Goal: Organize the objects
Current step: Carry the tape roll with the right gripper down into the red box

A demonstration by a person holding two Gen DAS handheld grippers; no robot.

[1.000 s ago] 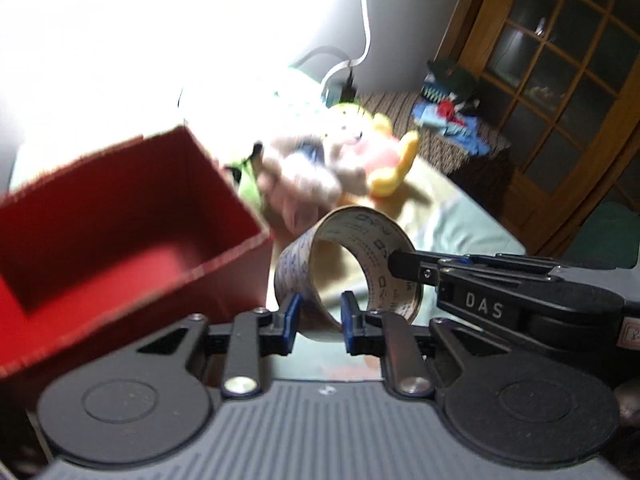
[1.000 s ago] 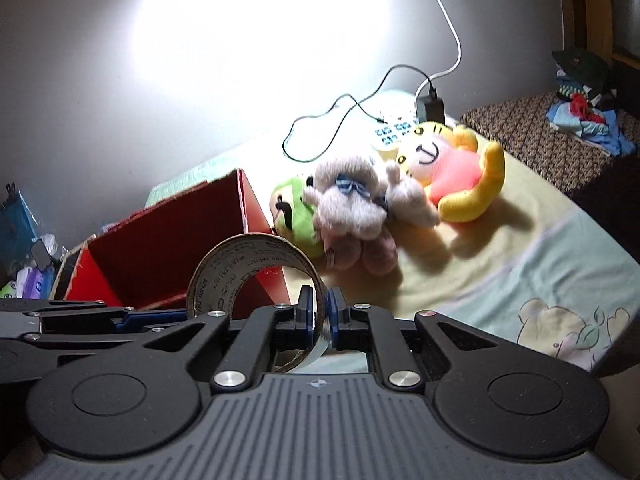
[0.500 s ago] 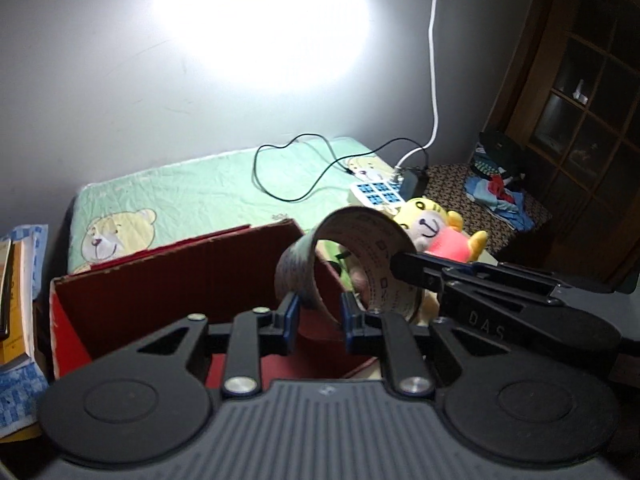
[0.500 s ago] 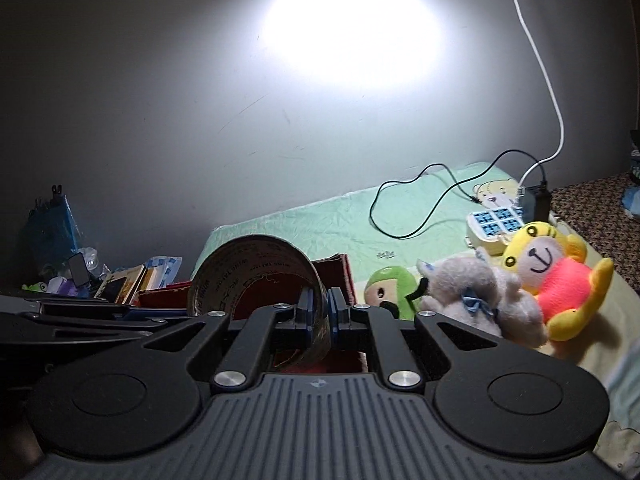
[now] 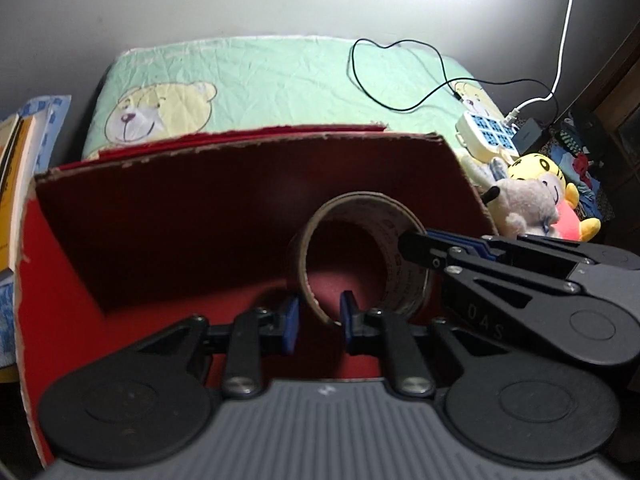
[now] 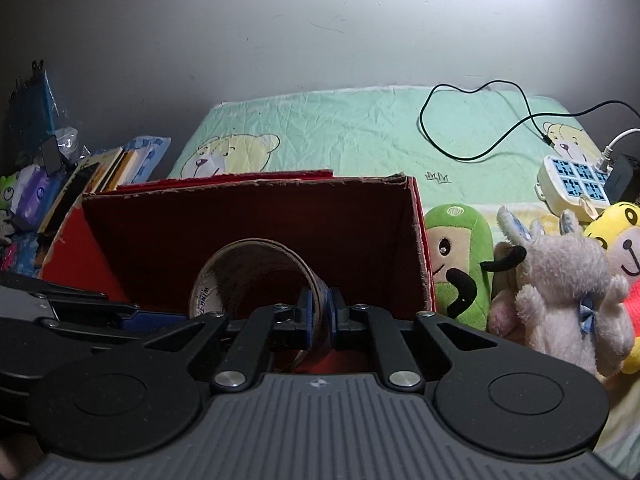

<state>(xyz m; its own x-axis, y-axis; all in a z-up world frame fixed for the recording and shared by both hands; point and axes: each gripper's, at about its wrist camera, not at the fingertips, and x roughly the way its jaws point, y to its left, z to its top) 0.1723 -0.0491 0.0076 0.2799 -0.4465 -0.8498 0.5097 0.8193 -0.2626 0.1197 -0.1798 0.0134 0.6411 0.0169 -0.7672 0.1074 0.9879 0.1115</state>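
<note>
A brown tape roll (image 5: pixel 360 199) hangs on its side low inside the open red cardboard box (image 5: pixel 200 220), with both grippers on it. My left gripper (image 5: pixel 319 322) is shut on the ring's near wall. From the right, my right gripper (image 5: pixel 416 248) reaches in and pinches the ring's right wall. In the right wrist view the tape roll (image 6: pixel 256 250) sits in front of the red box's (image 6: pixel 260 216) back wall. There my right gripper (image 6: pixel 320 312) is shut on its wall, and the left gripper (image 6: pixel 132 316) enters from the left.
Right of the box lie a green plush (image 6: pixel 456 256), a grey plush (image 6: pixel 560 280) and a yellow plush (image 6: pixel 616 240). A power strip (image 6: pixel 572 180) with cables rests on the green bear sheet (image 6: pixel 360 128). Books and packets (image 6: pixel 92 184) are stacked left of the box.
Both grippers carried the tape roll leftward, away from the plush toys, and lowered it into the red box. Both views rolled level as they went.
</note>
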